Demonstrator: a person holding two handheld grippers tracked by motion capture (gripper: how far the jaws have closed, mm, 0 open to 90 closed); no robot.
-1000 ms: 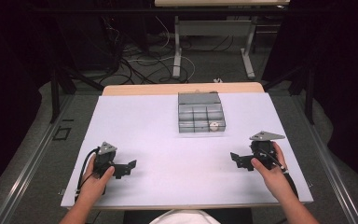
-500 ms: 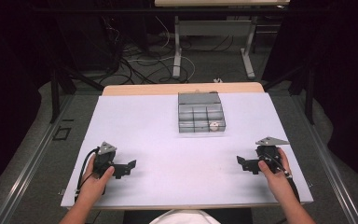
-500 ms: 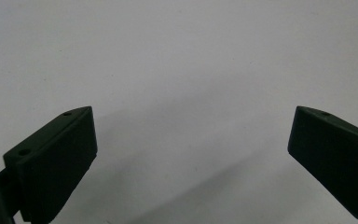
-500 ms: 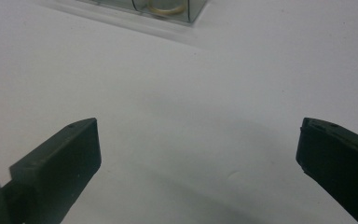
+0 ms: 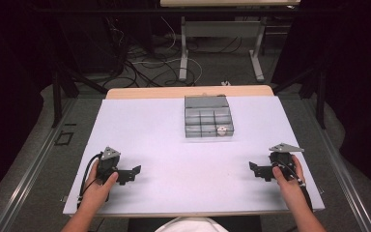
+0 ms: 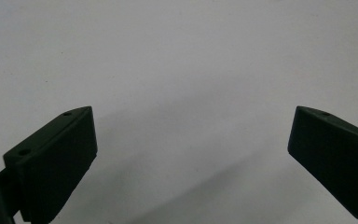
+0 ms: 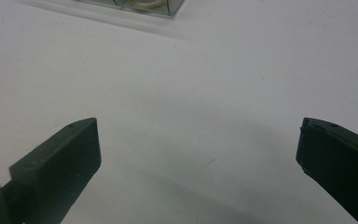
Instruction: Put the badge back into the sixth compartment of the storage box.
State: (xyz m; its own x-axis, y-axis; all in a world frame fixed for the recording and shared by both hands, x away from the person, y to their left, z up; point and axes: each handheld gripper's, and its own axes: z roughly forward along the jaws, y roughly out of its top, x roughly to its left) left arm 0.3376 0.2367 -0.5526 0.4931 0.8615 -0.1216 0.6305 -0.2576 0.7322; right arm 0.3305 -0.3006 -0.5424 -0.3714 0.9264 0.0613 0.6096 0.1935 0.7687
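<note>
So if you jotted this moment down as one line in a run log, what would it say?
left claw: open, empty, near table edge | right claw: open, empty | compartment box: far centre of table, untouched, apart from both | small round item: in front-right compartment

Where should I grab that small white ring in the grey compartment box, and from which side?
Probably from straight above: the white ring lies flat in the front right cell of the compartment box, whose walls block side approaches. Pinch its rim with the open right hand-held gripper, which is nearer.
</note>
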